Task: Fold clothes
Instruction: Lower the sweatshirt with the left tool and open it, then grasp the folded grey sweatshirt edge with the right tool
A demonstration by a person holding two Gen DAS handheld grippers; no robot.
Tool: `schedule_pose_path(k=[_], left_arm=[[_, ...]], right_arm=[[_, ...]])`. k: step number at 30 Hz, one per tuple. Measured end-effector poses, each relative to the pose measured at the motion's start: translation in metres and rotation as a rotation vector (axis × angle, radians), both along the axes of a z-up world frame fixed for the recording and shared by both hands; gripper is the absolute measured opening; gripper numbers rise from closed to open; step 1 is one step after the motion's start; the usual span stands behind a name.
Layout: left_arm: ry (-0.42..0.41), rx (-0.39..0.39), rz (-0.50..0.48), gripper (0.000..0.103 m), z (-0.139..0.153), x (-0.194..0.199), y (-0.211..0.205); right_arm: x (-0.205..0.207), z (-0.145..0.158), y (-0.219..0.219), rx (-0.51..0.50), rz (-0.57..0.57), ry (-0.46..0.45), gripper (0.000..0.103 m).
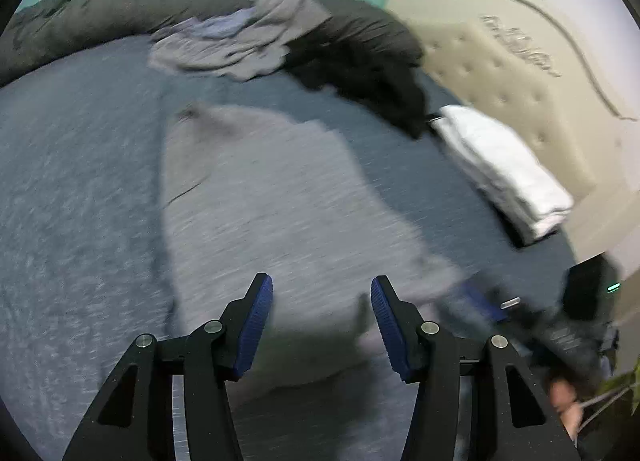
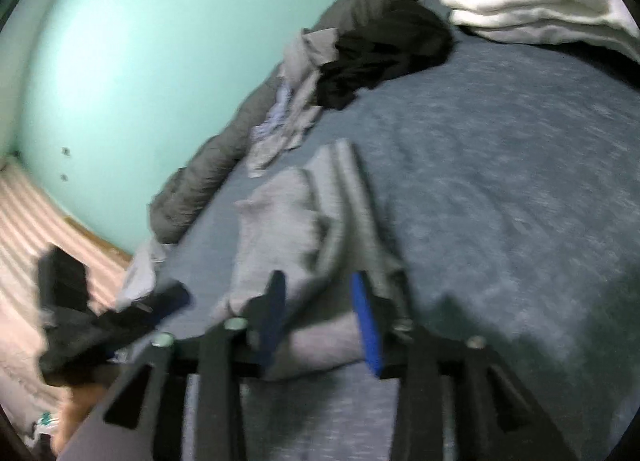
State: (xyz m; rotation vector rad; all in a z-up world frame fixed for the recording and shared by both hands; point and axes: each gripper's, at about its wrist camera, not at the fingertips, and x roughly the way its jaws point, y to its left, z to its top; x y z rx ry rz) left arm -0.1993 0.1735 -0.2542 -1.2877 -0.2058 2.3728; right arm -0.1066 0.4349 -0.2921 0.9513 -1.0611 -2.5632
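Teal wall (image 2: 132, 61) behind, w/ one bed under a blue-grey sheet (image 1: 72, 189) filling most of both views. One dark rolled duvet (image 1: 120, 17) runs along the far edge by the wall. One loose pile of grey clothes (image 1: 236, 41) sits against it, approx centre-left in left wrist view, w/ one black garment (image 1: 360, 73) touching it on the right. Further right, one stack of white folded items (image 1: 504, 169) near the beige tufted headboard (image 1: 516, 81).

One grey garment (image 1: 264, 201) lies spread on the sheet, front-centre. Left gripper (image 1: 322, 289) is over its near edge, jaws apart, nothing between the pads. Right gripper (image 2: 318, 281) also over the grey garment, at a bunched, partly folded bit; jaws apart, cloth lies in the gap, but blur means can't tell if the pads touch it. Both views are motion-blurred. In right wrist view the left gripper shows as one dark blurred shape at lower left.
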Motion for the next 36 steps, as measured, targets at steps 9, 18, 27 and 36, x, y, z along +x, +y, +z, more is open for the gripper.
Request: schedule_pose_path(k=[9,18,27,36], left_arm=[[-0.041,-0.012,-0.020,0.055,-0.039,0.007,-0.003],[-0.040,-0.024,-0.034,0.055,-0.044,0.007,-0.004],[-0.023,-0.070,-0.072,0.055,-0.046,0.017,0.002],[-0.030,-0.084,-0.083,0.055,-0.046,0.018,-0.002]], right_arm=[[-0.028,-0.011,-0.018,-0.007,0.049,-0.064,0.059],[-0.041,-0.031,-0.026,0.007,0.069,-0.105,0.008],[-0.018,-0.029,-0.020,0.031,-0.001,-0.138,0.006],[-0.012,-0.047,-0.008,-0.007,-0.064,-0.207,0.013]])
